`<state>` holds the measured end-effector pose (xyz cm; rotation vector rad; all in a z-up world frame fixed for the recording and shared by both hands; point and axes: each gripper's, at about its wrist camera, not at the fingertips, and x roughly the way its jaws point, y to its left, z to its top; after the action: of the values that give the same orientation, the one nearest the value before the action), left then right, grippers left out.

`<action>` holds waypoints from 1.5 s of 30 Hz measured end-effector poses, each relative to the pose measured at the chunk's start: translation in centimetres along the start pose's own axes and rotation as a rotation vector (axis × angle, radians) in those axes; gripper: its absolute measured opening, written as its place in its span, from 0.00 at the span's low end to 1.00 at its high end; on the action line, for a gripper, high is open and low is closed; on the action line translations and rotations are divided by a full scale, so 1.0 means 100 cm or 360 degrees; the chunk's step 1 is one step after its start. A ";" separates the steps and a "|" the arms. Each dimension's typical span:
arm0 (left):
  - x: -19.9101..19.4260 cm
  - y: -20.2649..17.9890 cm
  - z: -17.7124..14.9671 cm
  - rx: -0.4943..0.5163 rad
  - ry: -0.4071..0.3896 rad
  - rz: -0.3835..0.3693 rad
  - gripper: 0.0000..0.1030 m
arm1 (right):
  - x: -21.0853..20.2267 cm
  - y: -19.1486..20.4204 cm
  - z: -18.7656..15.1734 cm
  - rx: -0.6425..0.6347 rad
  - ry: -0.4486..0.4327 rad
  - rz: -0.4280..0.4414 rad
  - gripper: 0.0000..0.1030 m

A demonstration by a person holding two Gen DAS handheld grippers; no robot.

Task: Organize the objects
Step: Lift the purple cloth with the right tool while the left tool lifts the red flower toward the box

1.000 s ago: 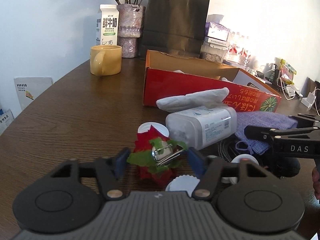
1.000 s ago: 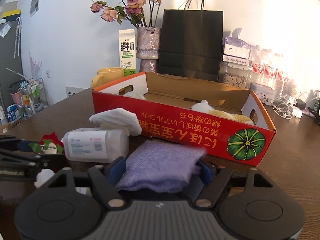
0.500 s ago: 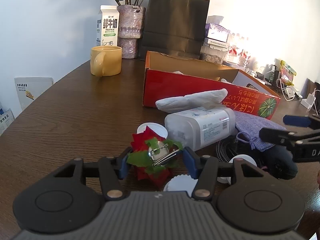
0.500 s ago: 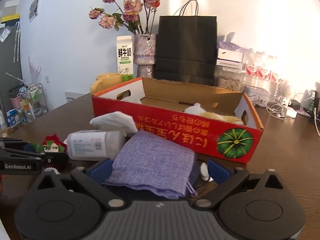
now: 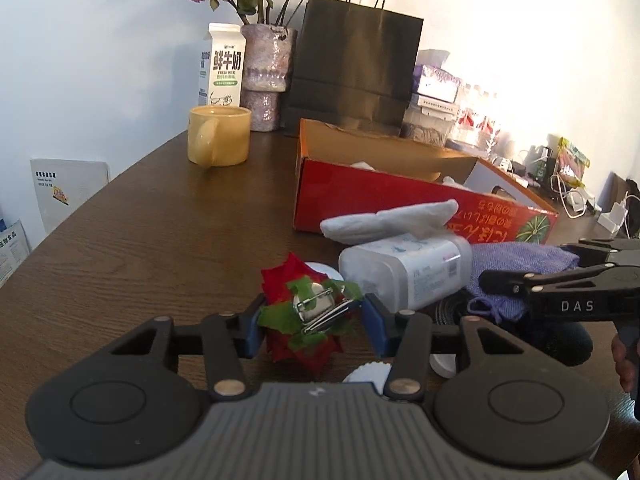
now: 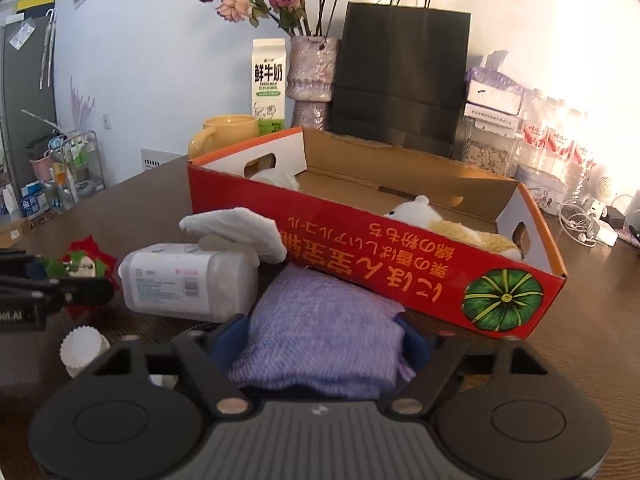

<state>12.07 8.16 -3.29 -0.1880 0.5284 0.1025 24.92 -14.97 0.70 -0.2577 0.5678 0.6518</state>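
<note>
My left gripper (image 5: 311, 325) is shut on a red rose brooch (image 5: 306, 314) with green leaves and a metal pin, held just above the brown table (image 5: 140, 240). My right gripper (image 6: 324, 338) is shut on a purple knitted pouch (image 6: 324, 320) in front of the red cardboard box (image 6: 360, 248). The box is open and holds a plush toy (image 6: 452, 230) and something white. A white plastic bottle (image 5: 404, 270) lies on its side between the grippers, with a white cloth (image 5: 388, 220) on it. The right gripper also shows in the left wrist view (image 5: 560, 280).
A yellow mug (image 5: 218, 140), a milk carton (image 5: 222, 66), a vase of dried roses (image 5: 266, 76) and a black paper bag (image 5: 352, 68) stand behind the box. White bottle caps (image 6: 82, 344) and a black cable lie near the grippers. Chargers and cables clutter the far right.
My left gripper has closed on the brooch and lifted it slightly. My right gripper opened around the pouch, then closed on it and lifted it.
</note>
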 end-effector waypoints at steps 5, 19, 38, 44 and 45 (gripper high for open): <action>0.000 -0.003 0.000 0.0006 0.0005 -0.0028 0.49 | -0.010 -0.003 -0.003 -0.0019 -0.0049 -0.0012 0.50; -0.008 -0.011 0.003 0.0036 -0.0018 -0.0031 0.50 | -0.037 -0.013 -0.007 0.0083 -0.0255 0.0050 0.22; -0.013 -0.052 0.053 0.0113 -0.0219 -0.0145 0.50 | -0.064 -0.024 0.013 0.0107 -0.0499 0.0092 0.13; -0.006 -0.064 0.076 0.0121 -0.0284 -0.0186 0.50 | -0.064 -0.028 0.031 0.0087 -0.0579 0.0090 0.13; -0.004 -0.065 0.080 0.0120 -0.0293 -0.0191 0.50 | -0.064 -0.029 0.035 0.0083 -0.0590 0.0088 0.13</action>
<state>16.62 3.37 4.63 -0.1345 0.3359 -0.0169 24.11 -19.00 7.38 -0.0684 0.2360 0.7166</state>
